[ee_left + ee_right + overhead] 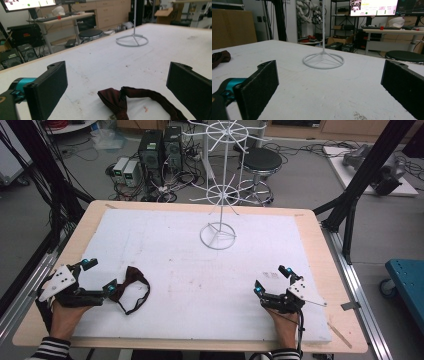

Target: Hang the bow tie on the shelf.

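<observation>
White foam sheet (190, 280) covers a wooden table (320, 250), lightly stained. Room behind: grey floor, computer towers (160, 150) and cables upper left of the high view, black stool (261, 162) top centre, blue cart (407, 275) at right edge. White wire rack stand (218, 236) sits upper centre of the sheet, ring base flat. Dark maroon fabric band (131, 287) lies lower left, looped and crumpled. Left gripper (100, 276) lower left, jaws spread wide, nothing held; the band lies just beside its lower jaw tip, and in the left gripper view sits low between the jaws, touching neither that I can tell. Right gripper (271, 279) lower right, jaws also apart and empty, well apart from the band.
</observation>
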Tool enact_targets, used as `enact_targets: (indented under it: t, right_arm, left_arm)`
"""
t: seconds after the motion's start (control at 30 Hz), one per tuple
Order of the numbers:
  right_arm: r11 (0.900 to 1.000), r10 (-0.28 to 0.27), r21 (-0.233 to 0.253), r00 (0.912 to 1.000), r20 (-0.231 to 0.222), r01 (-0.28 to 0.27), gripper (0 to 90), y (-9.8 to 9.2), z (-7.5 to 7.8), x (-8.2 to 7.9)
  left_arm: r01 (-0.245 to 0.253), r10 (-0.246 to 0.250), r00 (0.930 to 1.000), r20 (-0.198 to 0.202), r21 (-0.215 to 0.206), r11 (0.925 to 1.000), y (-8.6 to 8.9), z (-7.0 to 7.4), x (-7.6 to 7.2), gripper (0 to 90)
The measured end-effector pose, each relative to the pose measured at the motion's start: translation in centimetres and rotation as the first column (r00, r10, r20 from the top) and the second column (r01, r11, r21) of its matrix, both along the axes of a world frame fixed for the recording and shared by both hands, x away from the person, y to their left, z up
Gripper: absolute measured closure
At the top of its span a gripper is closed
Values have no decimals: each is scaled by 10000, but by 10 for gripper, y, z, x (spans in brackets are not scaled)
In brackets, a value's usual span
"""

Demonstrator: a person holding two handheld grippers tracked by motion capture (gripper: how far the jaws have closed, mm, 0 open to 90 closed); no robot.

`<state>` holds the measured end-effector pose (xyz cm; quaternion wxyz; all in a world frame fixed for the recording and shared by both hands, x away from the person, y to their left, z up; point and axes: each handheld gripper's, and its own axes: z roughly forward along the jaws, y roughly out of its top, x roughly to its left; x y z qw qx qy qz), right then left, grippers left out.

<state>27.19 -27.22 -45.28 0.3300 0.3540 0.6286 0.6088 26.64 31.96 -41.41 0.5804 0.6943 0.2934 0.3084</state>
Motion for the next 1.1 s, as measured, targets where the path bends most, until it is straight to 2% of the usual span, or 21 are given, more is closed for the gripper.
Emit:
enact_targets:
  t: [0.07,0.13,0.17,0.23,0.27,0.3,0.33,0.4,0.43,0.5,0.57,0.6,0.63,0.73,0.83,0.9,0.93,1.0,1.03,1.07,1.1]
  right_arm:
    - [10000,-4,0,10000,-5,4,6,0,0,0]
    - [10000,-12,-9,10000,0,12,6,0,0,0]
    - [10000,-12,-9,10000,0,12,6,0,0,0]
    - [10000,-6,6,10000,-17,6,6,0,0,0]
    - [10000,-5,-2,10000,0,5,6,0,0,0]
    - [10000,-7,9,10000,-28,7,6,0,0,0]
    - [10000,-4,0,10000,-5,4,6,0,0,0]
    - [10000,-14,-7,10000,-2,14,6,0,0,0]
    - [10000,-1,-14,10000,31,1,6,0,0,0]
    - [10000,-7,-15,10000,22,7,6,0,0,0]
    - [10000,4,10,10000,17,-4,6,0,0,0]
    - [10000,3,-4,10000,42,-3,6,0,0,0]
    - [10000,-17,20,10000,2,17,6,0,0,0]
    - [10000,-7,1,10000,-4,7,6,0,0,0]
    - [10000,5,1,10000,24,-5,6,0,0,0]
    - [10000,-5,-14,10000,44,5,6,0,0,0]
    - [10000,-5,-29,10000,45,5,6,0,0,0]
    - [10000,-8,-9,10000,36,8,6,0,0,0]
    - [10000,-8,-9,10000,36,8,6,0,0,0]
    - [10000,0,-18,10000,29,0,6,0,0,0]
    - [10000,-1,-6,10000,26,1,6,0,0,0]
  left_arm:
    - [138,-131,9997,-188,380,9992,0,8,1,40]
    - [188,-173,9994,-302,505,9985,0,10,2,40]
    - [172,-137,9985,-526,659,9977,-1,13,3,40]
    - [250,-171,9965,-816,974,9949,-2,18,6,40]
    - [287,-161,9951,-974,1288,9913,-3,23,8,39]
    - [287,-161,9951,-974,1288,9913,-3,23,8,40]
    - [347,-166,9932,-1151,1564,9871,-5,27,10,40]
    - [394,-182,9921,-1239,1713,9844,-6,28,11,40]
    - [476,-189,9892,-1452,1964,9794,-7,31,12,40]
    - [637,-245,9837,-1781,2182,9738,-9,33,14,40]
    - [715,-275,9810,-1919,2265,9714,-9,34,15,40]
    - [831,-284,9764,-2141,2509,9645,-10,35,16,40]
    - [831,-284,9764,-2141,2509,9645,-10,35,16,40]
    - [880,-211,9710,-2380,2740,9577,-10,36,18,40]
    - [1046,-194,9605,-2777,2955,9496,-10,36,21,40]
    - [1189,-162,9511,-3083,3174,9408,-11,35,22,40]
    - [1378,-196,9439,-3298,3391,9306,-12,33,24,40]
    - [1407,-126,9394,-3425,3519,9254,-13,32,25,40]
    - [1407,-126,9394,-3425,3519,9254,-13,32,25,40]
    - [1484,-98,9356,-3529,3678,9180,-14,31,26,40]
    - [1501,-74,9341,-3568,3738,9153,-14,30,26,40]
